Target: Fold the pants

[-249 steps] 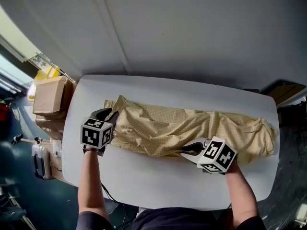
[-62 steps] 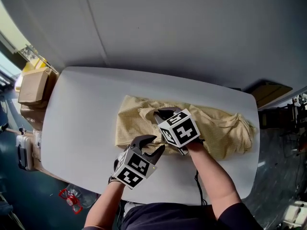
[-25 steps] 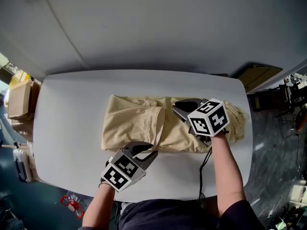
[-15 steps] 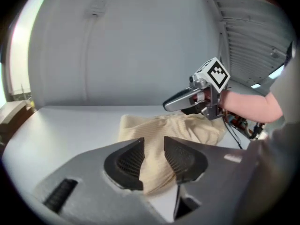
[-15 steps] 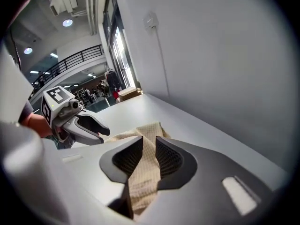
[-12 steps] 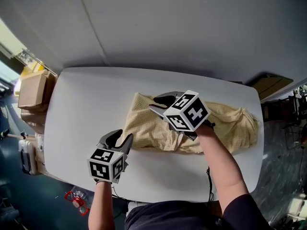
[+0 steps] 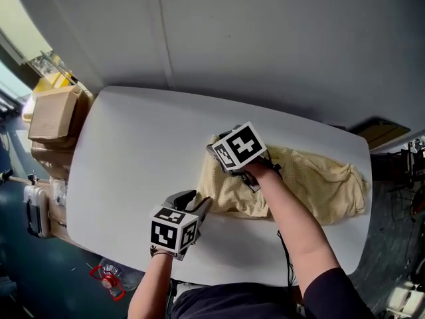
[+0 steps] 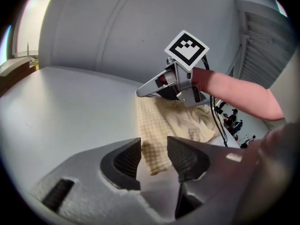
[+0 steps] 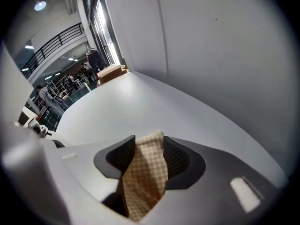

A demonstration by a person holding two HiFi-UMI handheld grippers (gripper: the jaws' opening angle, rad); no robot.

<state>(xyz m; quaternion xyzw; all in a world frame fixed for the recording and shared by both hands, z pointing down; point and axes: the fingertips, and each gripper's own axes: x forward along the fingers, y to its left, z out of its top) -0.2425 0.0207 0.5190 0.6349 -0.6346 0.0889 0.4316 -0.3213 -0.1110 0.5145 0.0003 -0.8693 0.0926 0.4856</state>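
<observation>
The checked yellow pants (image 7: 319, 185) lie bunched on the right half of the white table (image 7: 133, 145), with their folded left edge near the table's middle. At the far corner of that edge, a strip of cloth stands loose between the jaws of the right claw (image 9: 149, 156), which have just been opening and are spread wide. The left claw (image 8: 153, 156) is low beside the near corner. Its jaws have also just been opening and are apart, gripping nothing, with the hem lying just beyond the gap.
</observation>
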